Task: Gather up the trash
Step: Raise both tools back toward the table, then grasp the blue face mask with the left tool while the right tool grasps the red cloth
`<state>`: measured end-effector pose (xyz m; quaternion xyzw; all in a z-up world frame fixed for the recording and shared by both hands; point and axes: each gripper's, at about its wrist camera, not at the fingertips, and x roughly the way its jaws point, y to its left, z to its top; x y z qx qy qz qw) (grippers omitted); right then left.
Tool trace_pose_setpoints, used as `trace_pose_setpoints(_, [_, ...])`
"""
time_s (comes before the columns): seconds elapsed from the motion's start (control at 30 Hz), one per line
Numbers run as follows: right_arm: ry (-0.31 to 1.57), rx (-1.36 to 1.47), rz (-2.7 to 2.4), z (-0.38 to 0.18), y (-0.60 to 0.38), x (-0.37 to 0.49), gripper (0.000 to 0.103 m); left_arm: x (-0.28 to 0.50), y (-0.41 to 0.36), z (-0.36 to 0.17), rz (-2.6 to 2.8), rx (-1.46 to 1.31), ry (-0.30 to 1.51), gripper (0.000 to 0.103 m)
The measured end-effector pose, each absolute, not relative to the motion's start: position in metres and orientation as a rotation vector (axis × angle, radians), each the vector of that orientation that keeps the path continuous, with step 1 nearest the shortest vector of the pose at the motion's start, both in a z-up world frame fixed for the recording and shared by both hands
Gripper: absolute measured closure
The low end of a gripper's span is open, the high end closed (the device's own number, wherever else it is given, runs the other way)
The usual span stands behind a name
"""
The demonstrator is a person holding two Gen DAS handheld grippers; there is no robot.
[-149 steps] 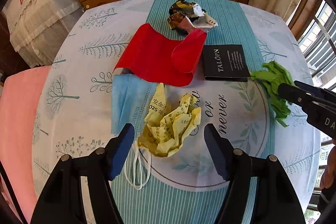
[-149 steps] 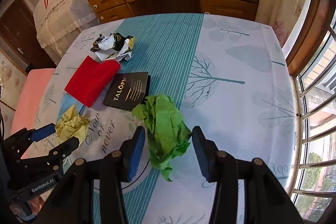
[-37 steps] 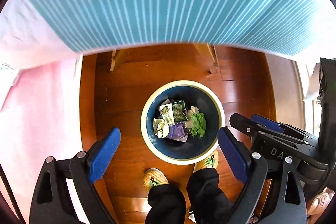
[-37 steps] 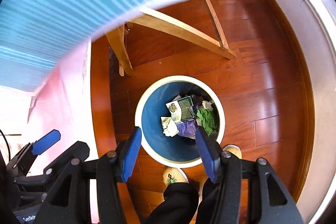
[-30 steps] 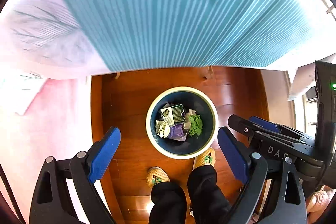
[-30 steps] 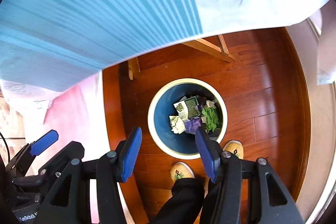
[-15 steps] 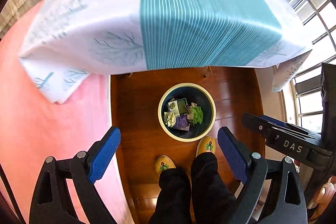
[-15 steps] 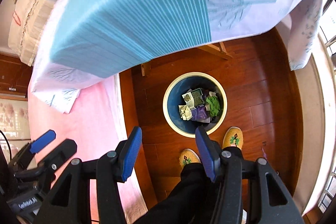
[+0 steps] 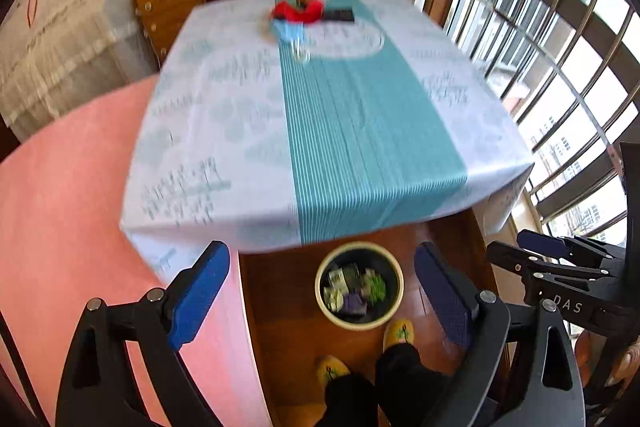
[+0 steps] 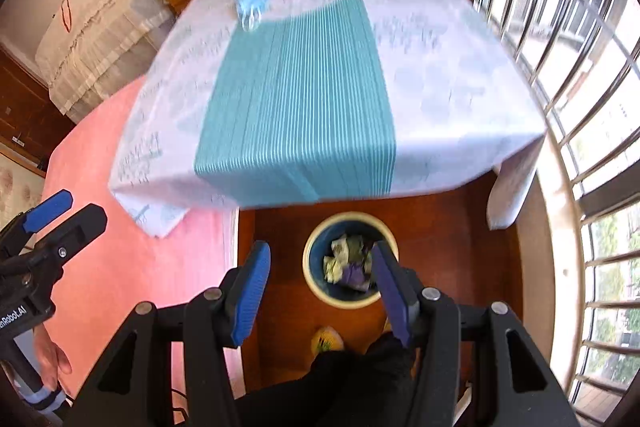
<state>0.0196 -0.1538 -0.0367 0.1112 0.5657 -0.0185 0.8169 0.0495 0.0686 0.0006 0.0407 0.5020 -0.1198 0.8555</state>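
Both grippers have risen since a second ago, so the table (image 9: 224,131) top now shows. Left gripper (image 9: 320,291) and right gripper (image 10: 320,287) stand wide and hold nothing. Round trash bin (image 9: 394,301) stands upright on the floor, mouth upward, paper inside. Blue mask (image 9: 289,31) lies far on the table, long axis blurred

Counts, bench and floor

Two grippers, the left gripper (image 9: 320,291) and the right gripper (image 10: 320,283); one bench (image 9: 360,131); one bin (image 9: 359,286) on the floor; two yellow slippers (image 9: 399,333); on the bench one red sheet (image 9: 296,11), one blue mask (image 9: 289,31), one dark booklet (image 9: 339,15).
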Motion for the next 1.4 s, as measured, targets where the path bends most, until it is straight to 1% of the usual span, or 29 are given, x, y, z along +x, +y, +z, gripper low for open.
trace_pose_setpoints(0.13, [1.101, 0.187, -0.047, 0.004, -0.157, 0.040, 0.049, 0.069, 0.069, 0.042, -0.244, 0.098, 0.941, 0.010])
trace_pose_setpoints(0.3, [0.992, 0.105, -0.033, 0.049, -0.156, 0.073, 0.049, 0.102, 0.073, 0.076, -0.188, 0.069, 0.828, 0.011])
trace_pose_setpoints(0.43, [0.937, 0.075, -0.008, 0.070, -0.163, 0.110, 0.049, 0.142, 0.080, 0.086, -0.138, 0.016, 0.825, 0.011])
trace_pose_setpoints(0.57, [0.920, 0.035, 0.032, 0.075, -0.173, 0.165, 0.049, 0.195, 0.082, 0.078, -0.098, -0.054, 0.884, 0.011])
trace_pose_setpoints(0.77, [0.996, 0.021, 0.169, 0.051, -0.194, 0.271, 0.050, 0.287, 0.075, 0.044, 0.004, -0.158, 0.960, 0.011])
trace_pose_setpoints(0.97, [1.086, 0.031, 0.292, 0.008, -0.215, 0.372, 0.050, 0.388, 0.050, -0.020, 0.087, -0.219, 1.085, 0.011])
trace_pose_setpoints(1.03, [1.117, 0.031, 0.323, -0.010, -0.220, 0.401, 0.050, 0.418, 0.039, -0.045, 0.118, -0.204, 1.115, 0.014])
trace_pose_setpoints(1.07, [1.131, 0.032, 0.337, -0.018, -0.221, 0.411, 0.050, 0.433, 0.034, -0.059, 0.133, -0.198, 1.135, 0.017])
trace_pose_setpoints(1.17, [1.160, 0.030, 0.371, -0.038, -0.223, 0.440, 0.054, 0.466, 0.022, -0.092, 0.152, -0.200, 1.210, 0.023])
trace_pose_setpoints(1.33, [1.189, 0.070, 0.409, -0.061, -0.224, 0.475, 0.054, 0.505, 0.007, -0.136, 0.174, -0.196, 1.290, 0.024])
trace_pose_setpoints(1.37, [1.197, 0.079, 0.415, -0.064, -0.225, 0.480, 0.054, 0.510, 0.004, -0.142, 0.174, -0.192, 1.300, 0.026])
trace_pose_setpoints(1.4, [1.206, 0.088, 0.421, -0.067, -0.225, 0.485, 0.054, 0.513, 0.001, -0.148, 0.173, -0.189, 1.312, 0.031])
